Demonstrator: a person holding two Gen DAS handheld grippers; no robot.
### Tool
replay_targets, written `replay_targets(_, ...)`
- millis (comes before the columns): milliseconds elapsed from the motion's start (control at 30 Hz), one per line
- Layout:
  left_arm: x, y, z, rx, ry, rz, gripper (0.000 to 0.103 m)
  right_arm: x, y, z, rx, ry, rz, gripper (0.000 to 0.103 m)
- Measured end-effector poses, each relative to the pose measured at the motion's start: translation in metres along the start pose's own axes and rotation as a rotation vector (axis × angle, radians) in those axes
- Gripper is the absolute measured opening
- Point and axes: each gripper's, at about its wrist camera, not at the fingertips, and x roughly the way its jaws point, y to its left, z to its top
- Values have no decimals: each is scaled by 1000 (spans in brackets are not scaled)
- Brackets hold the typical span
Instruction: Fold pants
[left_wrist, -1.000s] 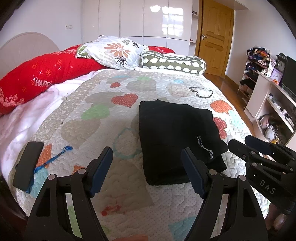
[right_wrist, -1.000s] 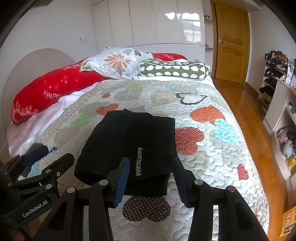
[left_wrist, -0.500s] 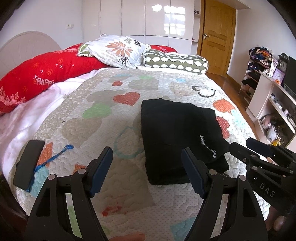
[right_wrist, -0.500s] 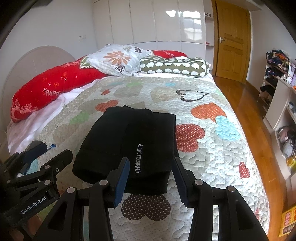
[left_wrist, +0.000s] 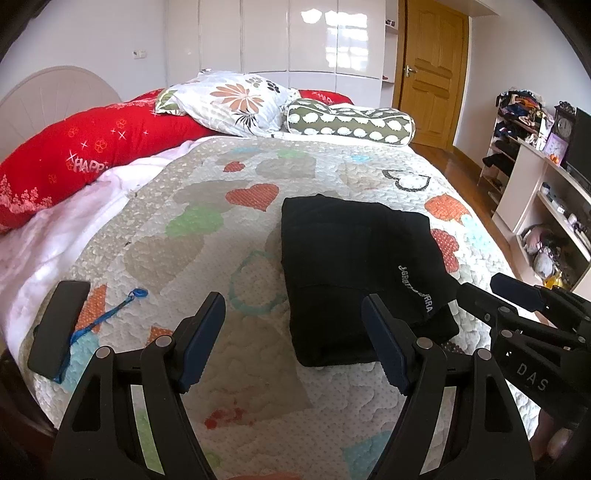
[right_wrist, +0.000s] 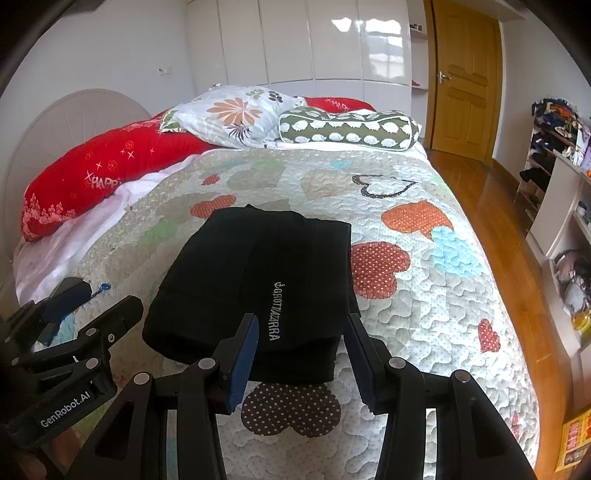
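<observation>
From my left wrist camera, the left tool (left_wrist: 293, 336) hangs with its jaws spread wide and nothing between them, over bare quilt (left_wrist: 207, 236) at the near part of the bed. The pants (left_wrist: 354, 273) lie folded into a compact black block just right of center. Its long axis runs from near me toward the pillows, tilted a little leftward at the far end. A white printed logo (left_wrist: 413, 291) sits along the near right side, where a top layer hangs slightly past the layers below. The right tool (left_wrist: 517, 295) shows at the right edge, near the block's near right corner but apart from it. To the left of the pants there is a broad stretch of open quilt; a dark phone (left_wrist: 59, 325) with a blue strap (left_wrist: 107, 317) lies near the left edge of the bed.

From my right wrist camera, the right tool (right_wrist: 299, 354) is also open, holding nothing, its fingers framing the near end of the pants (right_wrist: 255, 280) without touching. The block points away from me, the logo (right_wrist: 275, 310) reading along its length. The left tool (right_wrist: 85, 310) sits at the lower left. Right of the pants the quilt (right_wrist: 424, 295) lies open up to the bed edge, beyond which is wooden floor (right_wrist: 498, 206). The far end clears the pillows (right_wrist: 347, 129) well.
</observation>
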Motion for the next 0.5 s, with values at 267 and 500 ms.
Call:
replay_targets(267,0,-2,-1,3,1,0,77,0,0,-1,0,-2,-1,46)
replay_targets(500,0,-2,-1,4,1,0,77,0,0,-1,0,2,-1,46)
